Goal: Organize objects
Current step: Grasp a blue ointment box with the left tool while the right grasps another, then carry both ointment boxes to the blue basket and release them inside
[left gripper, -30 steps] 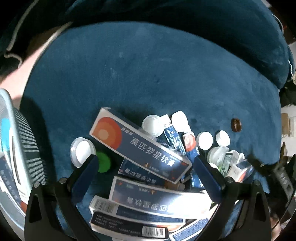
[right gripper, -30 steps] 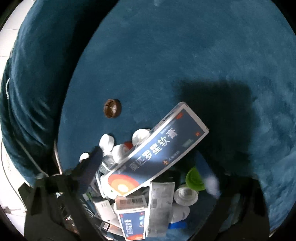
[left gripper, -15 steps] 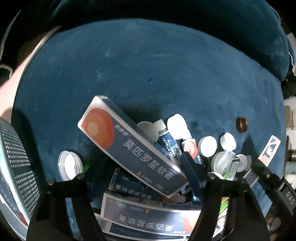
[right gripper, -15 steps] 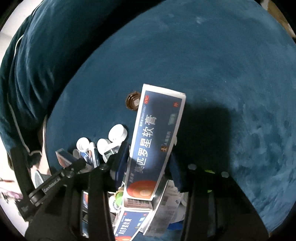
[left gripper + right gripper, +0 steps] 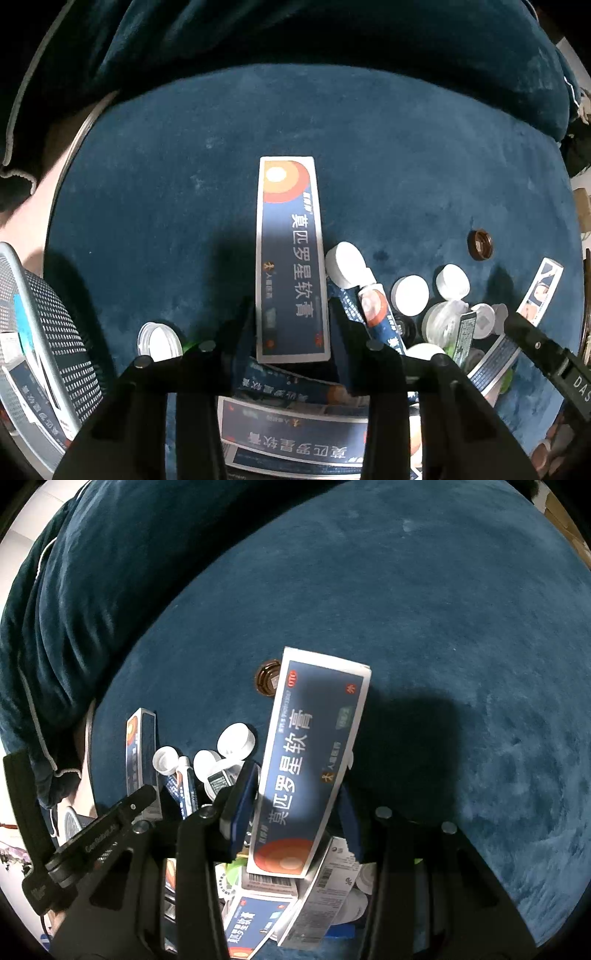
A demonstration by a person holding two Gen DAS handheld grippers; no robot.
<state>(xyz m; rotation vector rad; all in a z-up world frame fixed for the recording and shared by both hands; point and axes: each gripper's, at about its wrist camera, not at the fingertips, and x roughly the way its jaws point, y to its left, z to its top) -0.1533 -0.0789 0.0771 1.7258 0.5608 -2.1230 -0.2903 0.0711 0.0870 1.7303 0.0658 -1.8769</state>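
Each gripper holds a long navy ointment box with an orange circle. In the left wrist view, my left gripper has one box lengthwise between its fingers. Its jaws are closing and the pads press on the box's long sides, with the box raised above the pile. In the right wrist view, my right gripper is shut on the second box, tilted and lifted over the pile. More boxes, tubes and white caps lie heaped below.
Everything lies on a round blue velvet seat. A grey mesh basket holding boxes stands at the left edge. A brown cap lies apart on the right. A loose white lid sits near the basket. A dark blue cushion borders the seat.
My left gripper's fingers have closed onto the top box, which turned from slanting to straight along the fingers and rose. My right gripper took its box earlier and has held still since.
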